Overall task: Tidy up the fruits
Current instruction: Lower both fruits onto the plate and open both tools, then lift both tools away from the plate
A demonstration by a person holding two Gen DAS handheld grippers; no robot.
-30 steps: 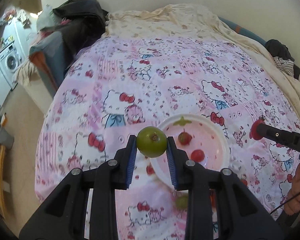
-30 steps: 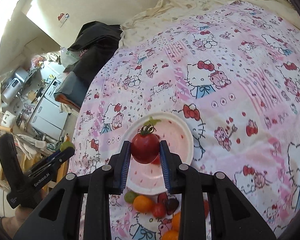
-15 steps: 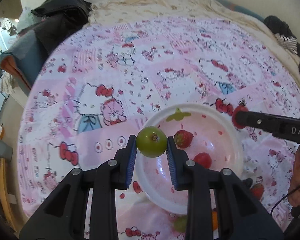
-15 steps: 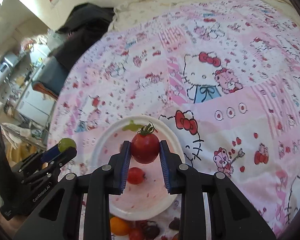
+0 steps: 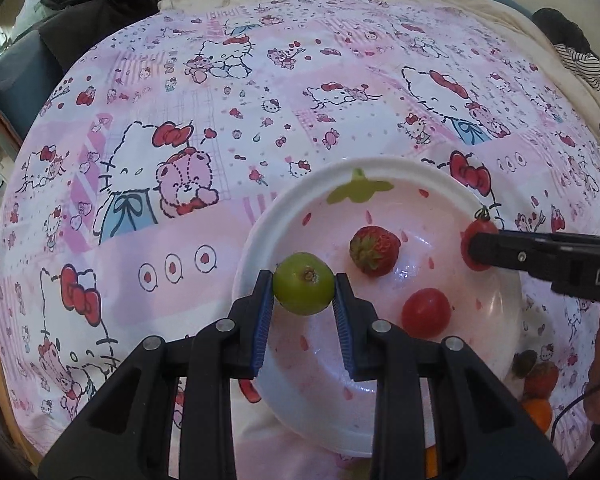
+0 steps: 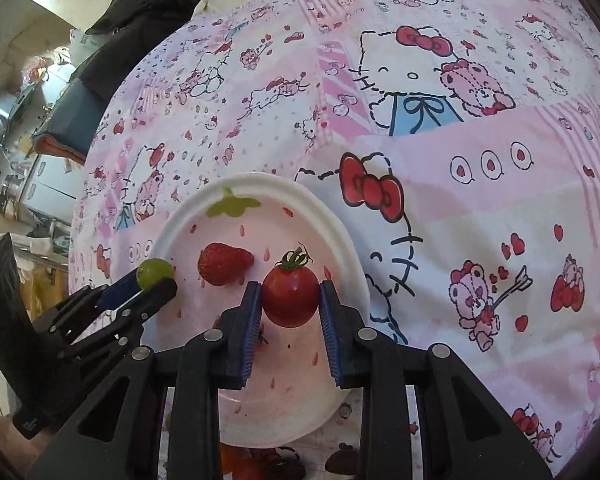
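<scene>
Bed (image 5: 204,216) under a pink cartoon-print cover; everything sits on it.

White bowl (image 5: 260,240) with strawberry-seed print, nearest the camera edge of the bed. Inside: one strawberry (image 5: 375,250), one loose red tomato (image 5: 426,313).

Left gripper (image 5: 304,289): fingers clenched on a green round fruit (image 5: 304,288), smooth skin, brown stem scar facing the lens. It hangs over the bowl's left rim, just inside.

Right gripper (image 6: 290,297): fingers clenched on a stemmed cherry tomato (image 6: 290,295), glossy red, green calyx up. It hangs over the bowl's right half, rim just beyond it.

Judgement: both fruits lie above the bowl, so the drop is straight down from each pair of fingers; both round, no long axis to mind. The strawberry sits between the two drop spots.

Leftover fruit (image 5: 540,376), orange and dark pieces, on the cover beside the bowl's near edge.
</scene>
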